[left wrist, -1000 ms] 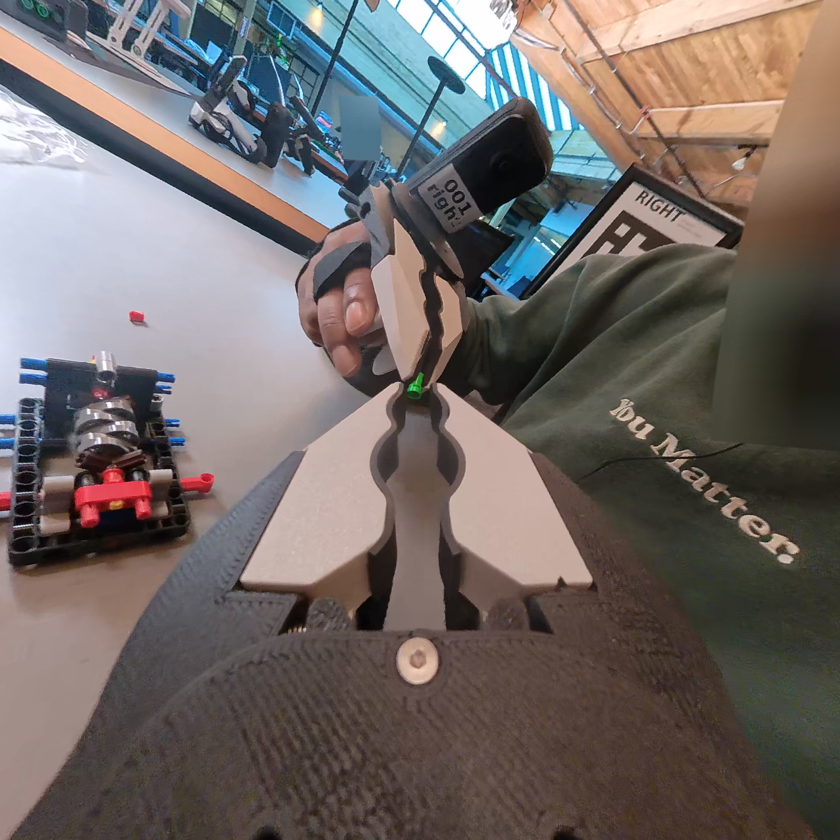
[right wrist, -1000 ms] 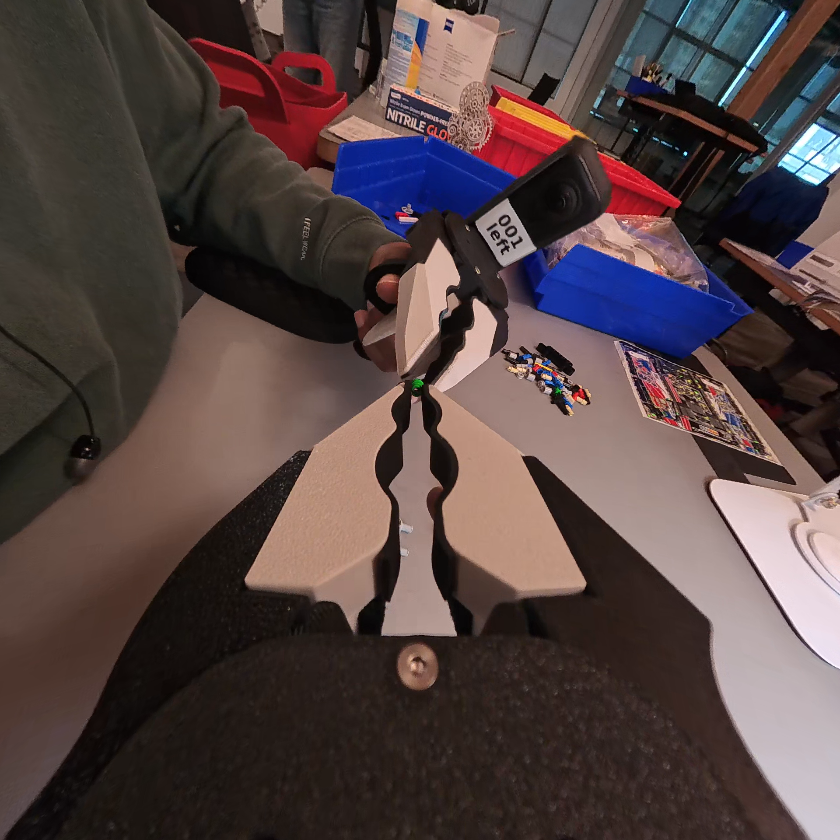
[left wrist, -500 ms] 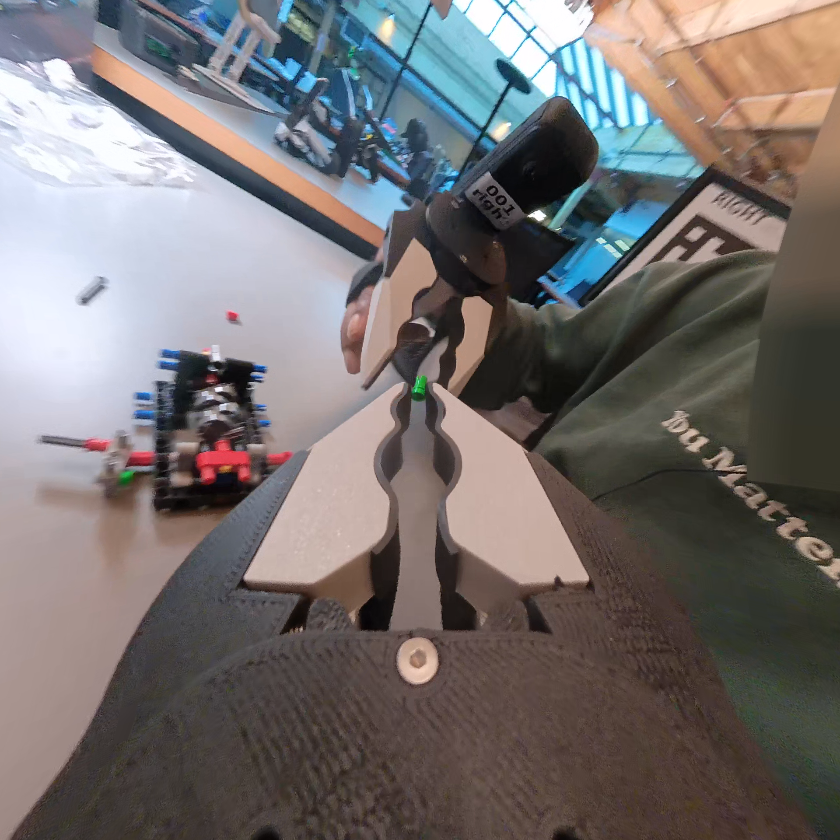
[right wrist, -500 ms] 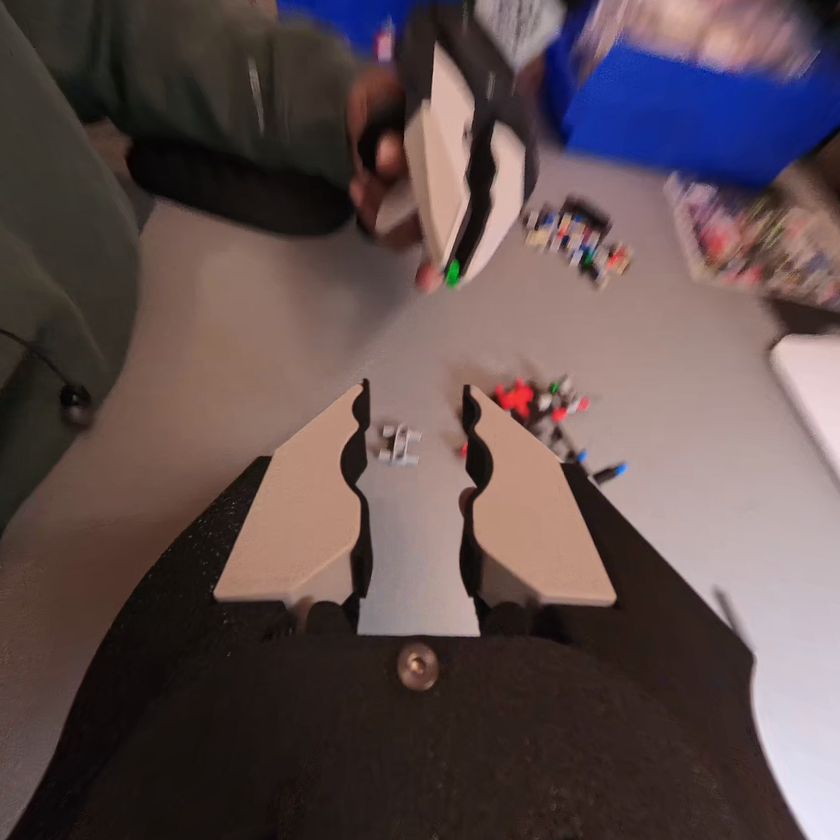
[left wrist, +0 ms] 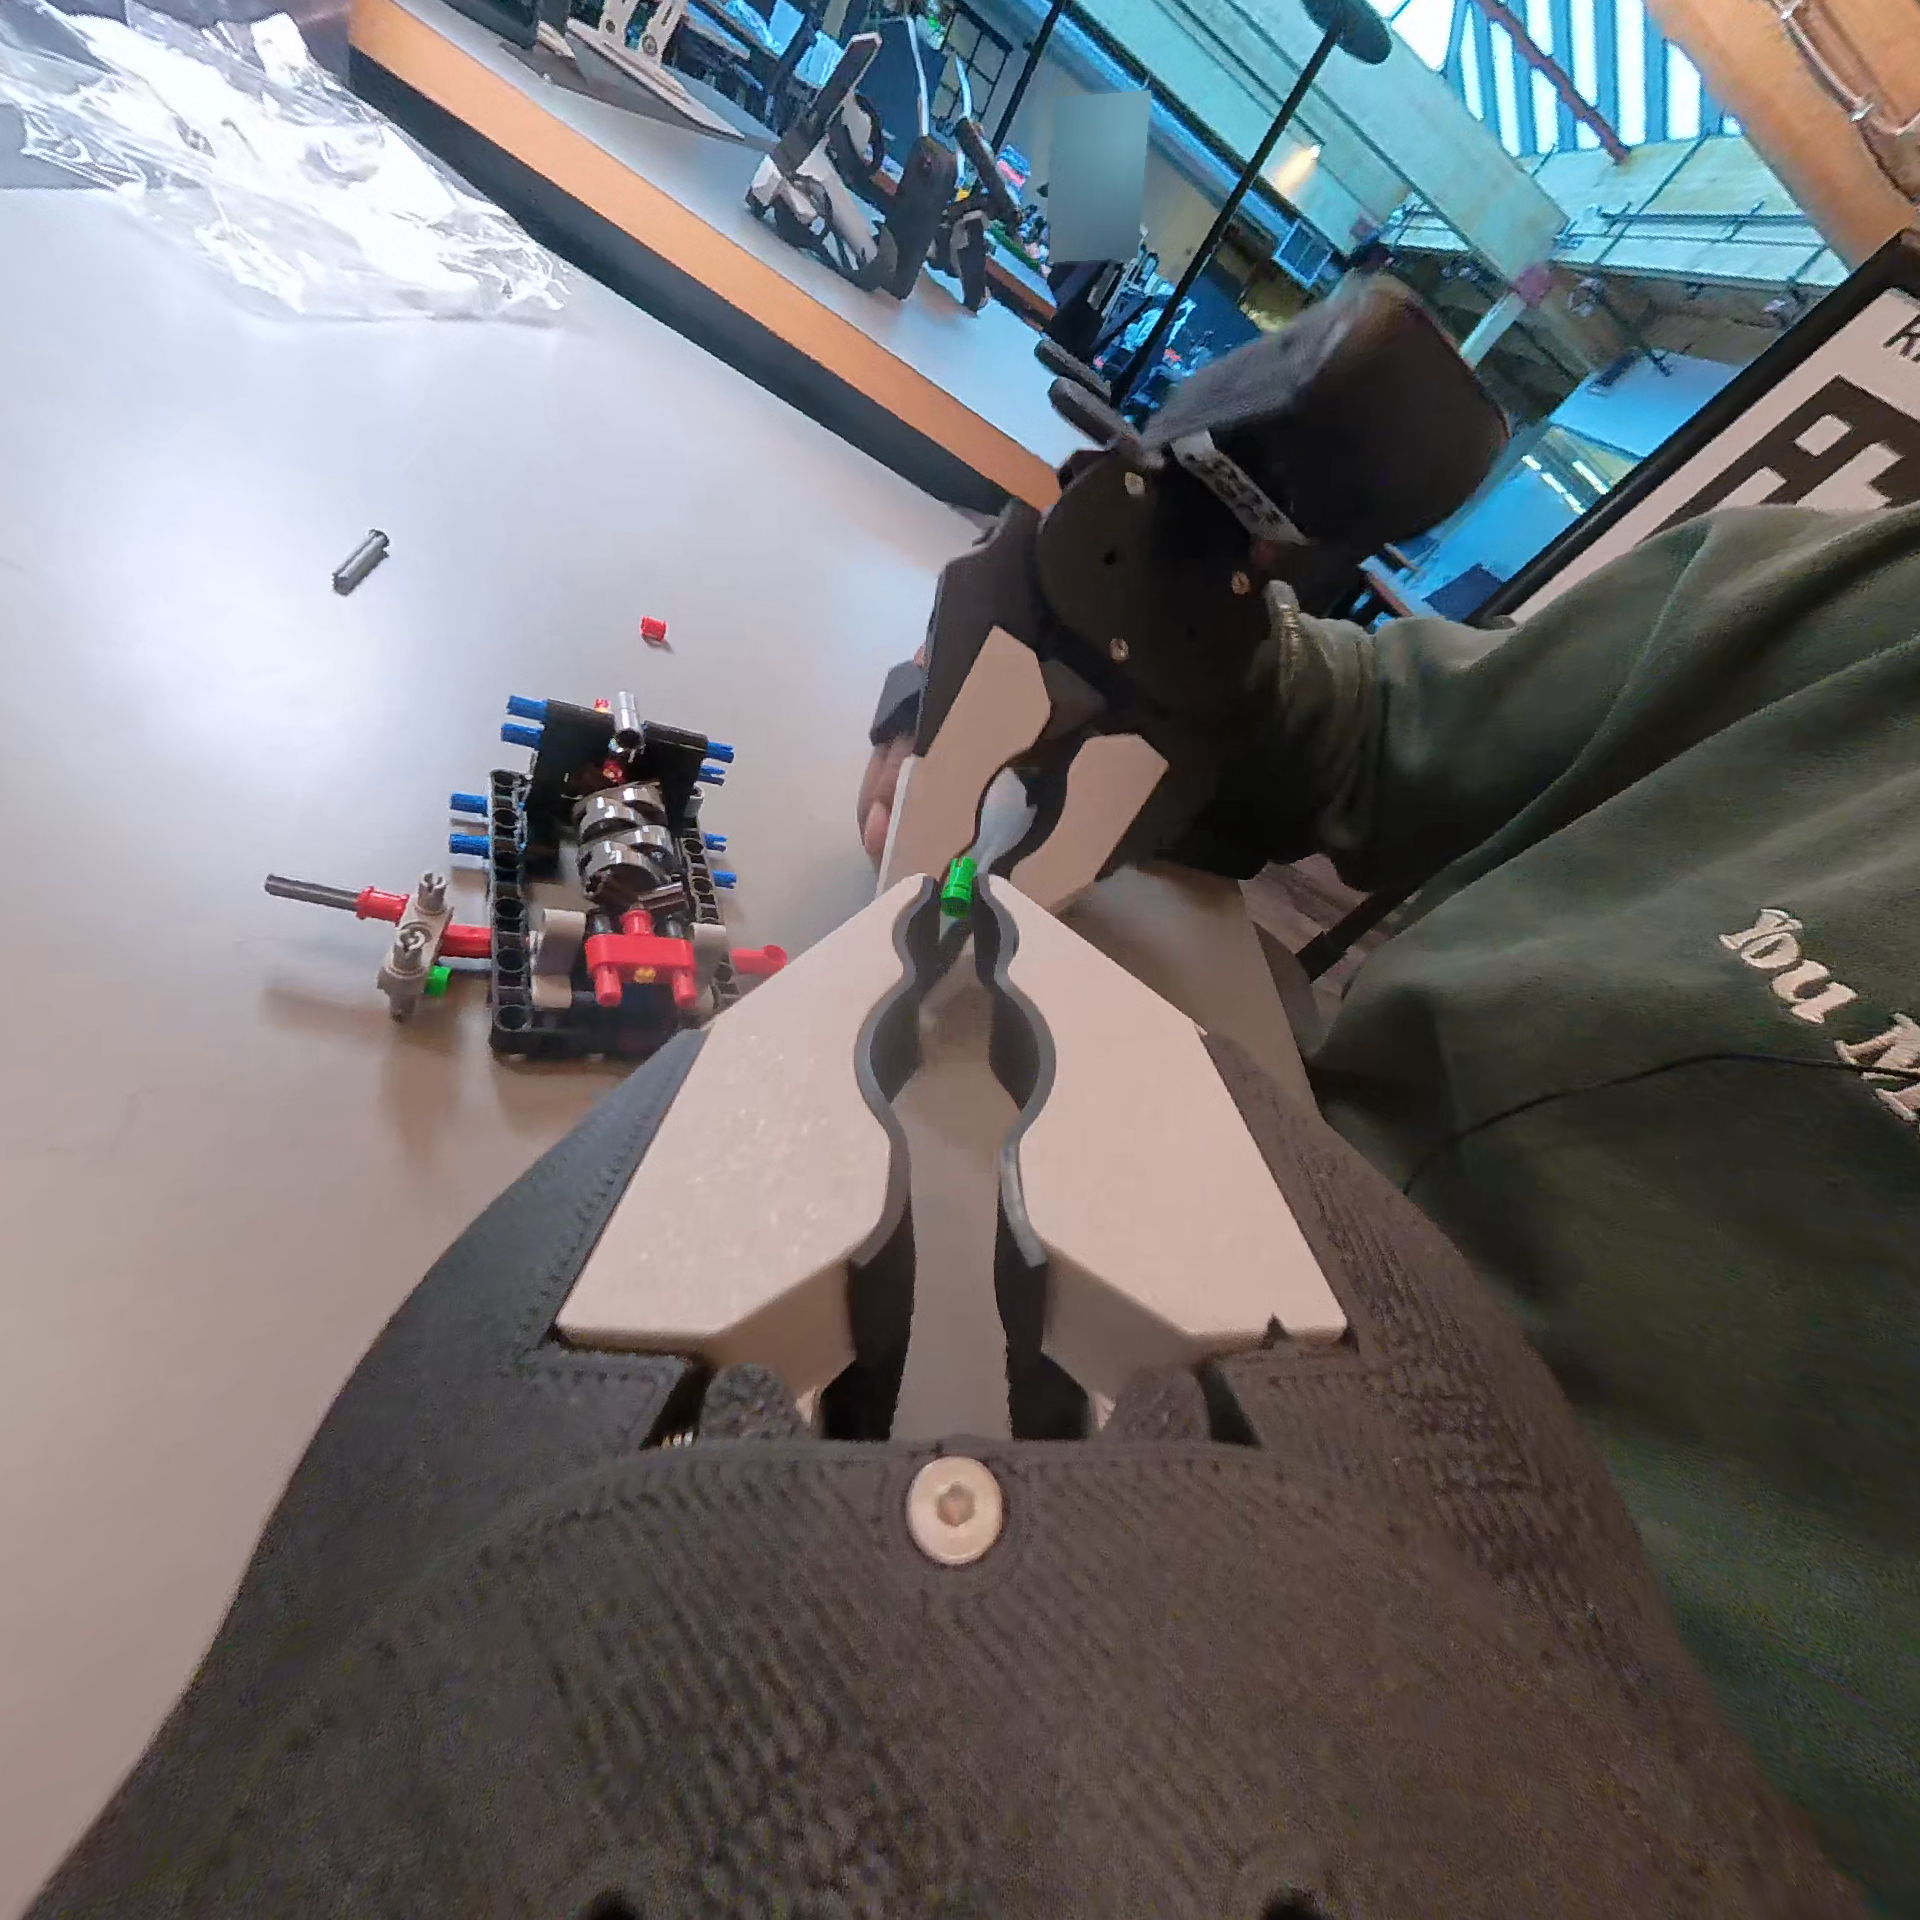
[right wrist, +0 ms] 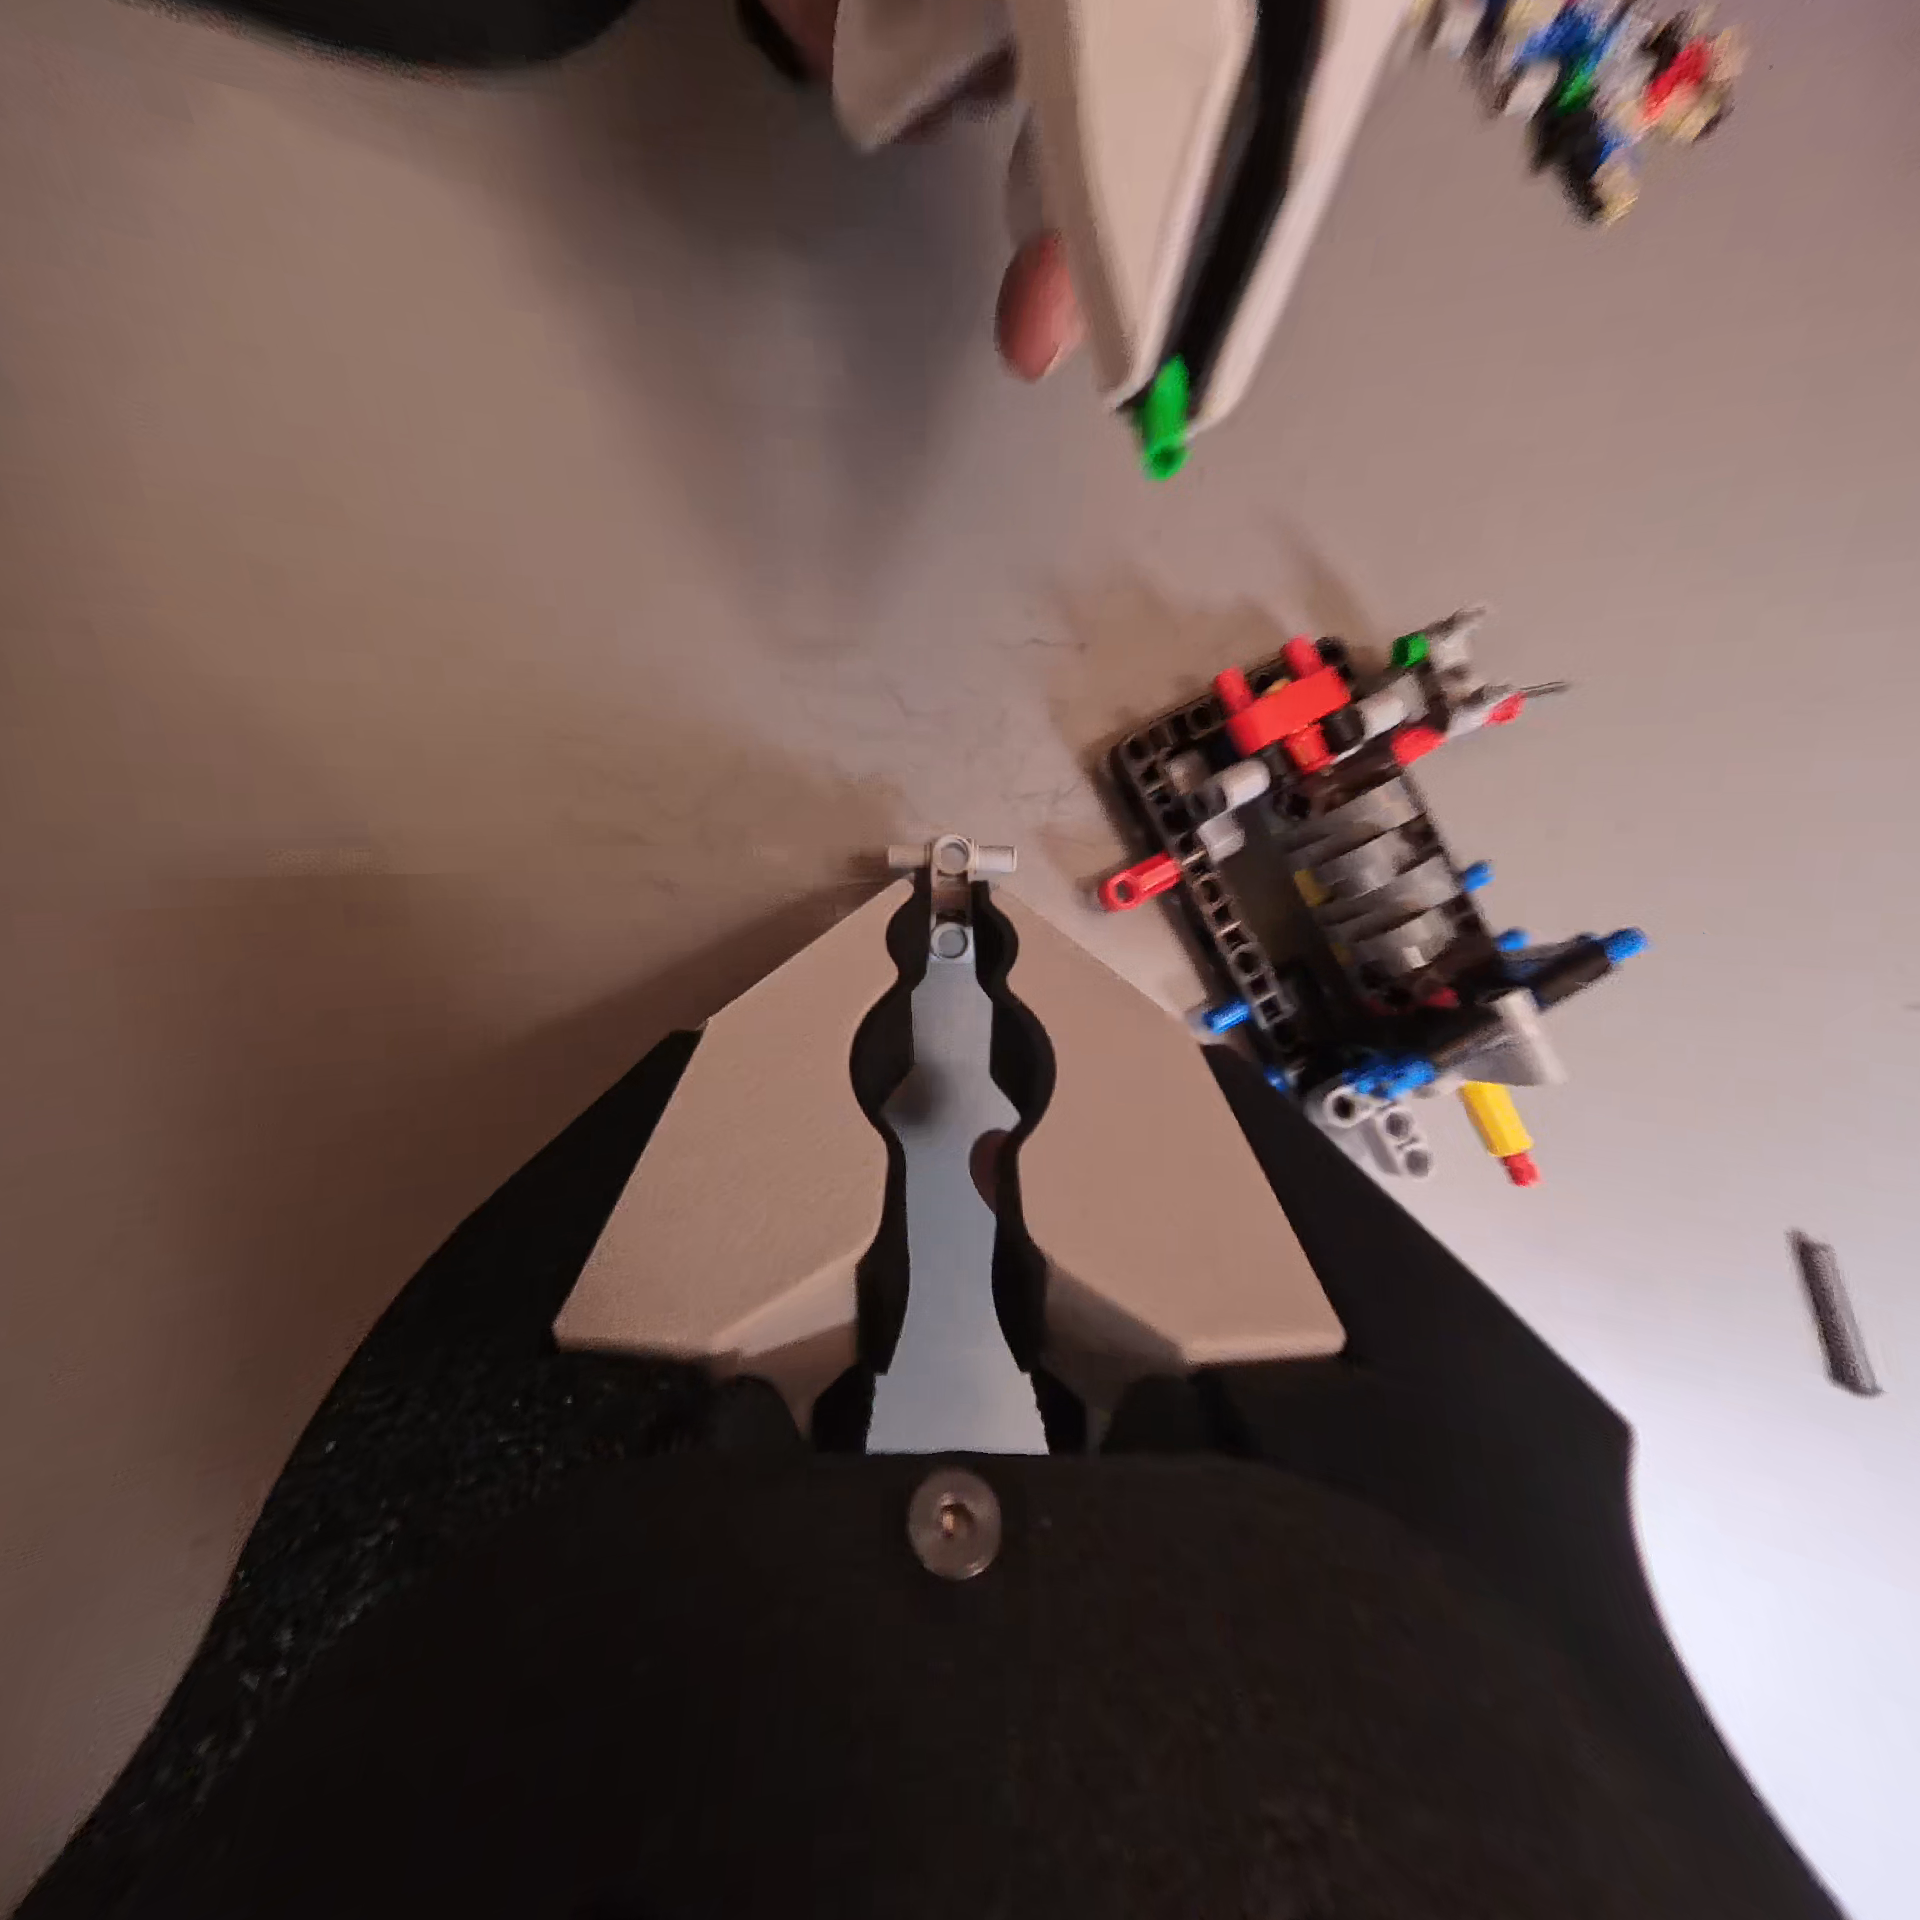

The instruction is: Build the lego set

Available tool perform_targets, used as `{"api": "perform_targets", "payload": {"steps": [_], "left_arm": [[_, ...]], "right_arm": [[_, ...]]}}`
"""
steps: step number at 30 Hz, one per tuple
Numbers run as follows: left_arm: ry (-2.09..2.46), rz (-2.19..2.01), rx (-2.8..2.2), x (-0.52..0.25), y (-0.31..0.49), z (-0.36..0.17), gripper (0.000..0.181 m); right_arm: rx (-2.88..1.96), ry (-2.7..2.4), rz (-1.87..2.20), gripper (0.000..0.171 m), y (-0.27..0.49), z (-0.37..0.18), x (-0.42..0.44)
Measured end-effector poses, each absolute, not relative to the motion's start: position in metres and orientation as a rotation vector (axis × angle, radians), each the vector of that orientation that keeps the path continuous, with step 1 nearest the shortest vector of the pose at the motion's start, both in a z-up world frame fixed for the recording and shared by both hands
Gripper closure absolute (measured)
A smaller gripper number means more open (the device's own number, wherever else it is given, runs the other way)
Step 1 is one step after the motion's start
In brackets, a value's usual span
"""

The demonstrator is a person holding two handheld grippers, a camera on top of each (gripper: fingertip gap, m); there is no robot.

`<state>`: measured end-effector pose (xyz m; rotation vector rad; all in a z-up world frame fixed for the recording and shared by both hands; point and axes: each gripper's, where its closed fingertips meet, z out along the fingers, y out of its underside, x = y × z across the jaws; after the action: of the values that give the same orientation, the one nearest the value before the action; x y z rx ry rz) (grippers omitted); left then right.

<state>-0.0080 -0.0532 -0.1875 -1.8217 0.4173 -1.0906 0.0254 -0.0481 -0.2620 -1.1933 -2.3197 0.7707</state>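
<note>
right gripper [right wrist: 951, 894] pointed steeply down at the grey table [right wrist: 416, 520], fingers pressed together on a light grey cross-shaped connector [right wrist: 951, 873] at the very tips; connector stem running back between the tips, short crossbar lying across the gripper's line, just off or touching the table surface (cannot tell which). left gripper [left wrist: 951, 914] closed on a small green pin [left wrist: 956, 891], about half of the pin standing proud of the tips, long axis roughly along the fingers. same green pin seen in the right wrist view at upper right, blurred, above the table and well apart from the connector. open holes in the connector facing up toward the right camera, so pin axis and hole axis not yet in line; judged next: bringing the two pinched parts together, pin end into a connector hole. partly built black-framed lego chassis [right wrist: 1340, 873] on the table just right of the right gripper, nearer to it than to the left one. loose lego pieces [right wrist: 1600, 94] farther off at the top right, blurred. dark grey pin [left wrist: 360, 559] and small red piece [left wrist: 651, 628] lying beyond the chassis in the left wrist view.
</note>
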Motion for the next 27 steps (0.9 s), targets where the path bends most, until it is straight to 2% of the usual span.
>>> {"api": "perform_targets", "payload": {"steps": [6,8,14,20,27], "left_arm": [[0.391,-1.206,-1.704,0.007,-0.058,-0.163,0.177],[0.376,-1.226,-1.664,0.014,-0.060,-0.151,0.177],[0.293,-1.189,-1.547,0.020,-0.058,-0.115,0.178],[0.354,-0.878,-1.508,0.022,-0.056,-0.100,0.178],[0.390,-0.702,-1.486,0.026,-0.057,-0.093,0.178]], "right_arm": [[-0.843,-1.678,1.501,0.166,-0.048,-0.130,0.025],[-0.799,-1.568,1.627,0.166,-0.046,-0.109,0.033],[-0.858,-1.420,1.925,0.166,-0.044,-0.105,0.037],[-0.913,-1.278,2.126,0.166,-0.045,-0.096,0.033],[-0.943,-1.266,2.170,0.166,-0.053,-0.098,0.027]]}}
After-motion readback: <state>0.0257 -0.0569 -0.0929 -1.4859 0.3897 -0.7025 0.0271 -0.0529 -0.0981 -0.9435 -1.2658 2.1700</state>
